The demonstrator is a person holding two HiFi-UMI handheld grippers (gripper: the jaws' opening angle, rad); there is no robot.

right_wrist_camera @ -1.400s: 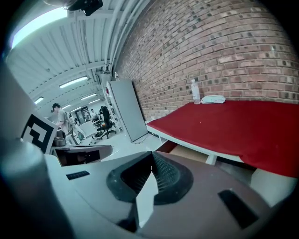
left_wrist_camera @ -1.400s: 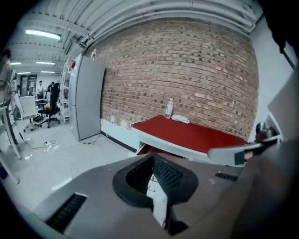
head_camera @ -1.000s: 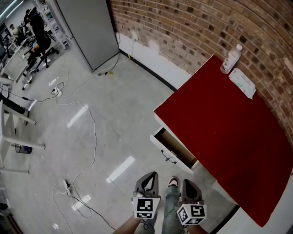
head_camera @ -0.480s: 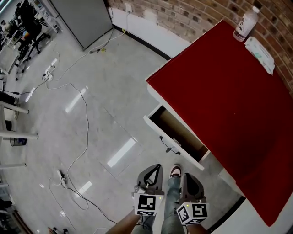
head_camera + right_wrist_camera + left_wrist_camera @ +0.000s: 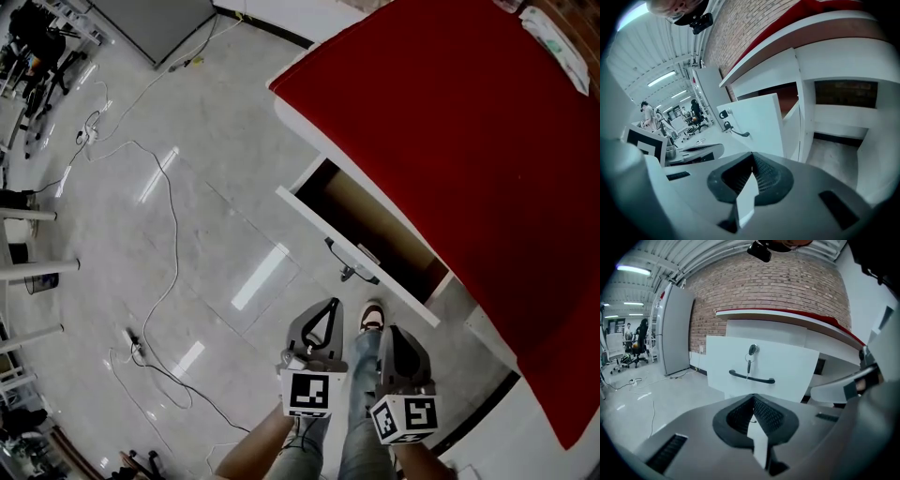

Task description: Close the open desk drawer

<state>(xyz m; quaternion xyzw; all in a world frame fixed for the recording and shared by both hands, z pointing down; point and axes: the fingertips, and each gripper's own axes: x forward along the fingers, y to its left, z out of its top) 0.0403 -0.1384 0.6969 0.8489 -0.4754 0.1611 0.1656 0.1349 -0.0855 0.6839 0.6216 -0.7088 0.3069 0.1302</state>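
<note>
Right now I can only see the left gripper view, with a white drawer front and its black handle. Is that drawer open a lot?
Observer: Yes. The head view shows the white desk drawer pulled well out from under the red desktop.
Operator: Is there stuff inside?
Observer: The brown inside that shows looks bare; the rest is in shadow.
Operator: Is my other gripper holding anything?
Observer: No. The right gripper has its jaws together, with nothing between them.

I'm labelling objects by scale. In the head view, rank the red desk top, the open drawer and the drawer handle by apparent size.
1. red desk top, by far the largest
2. open drawer
3. drawer handle, clearly smallest
</note>
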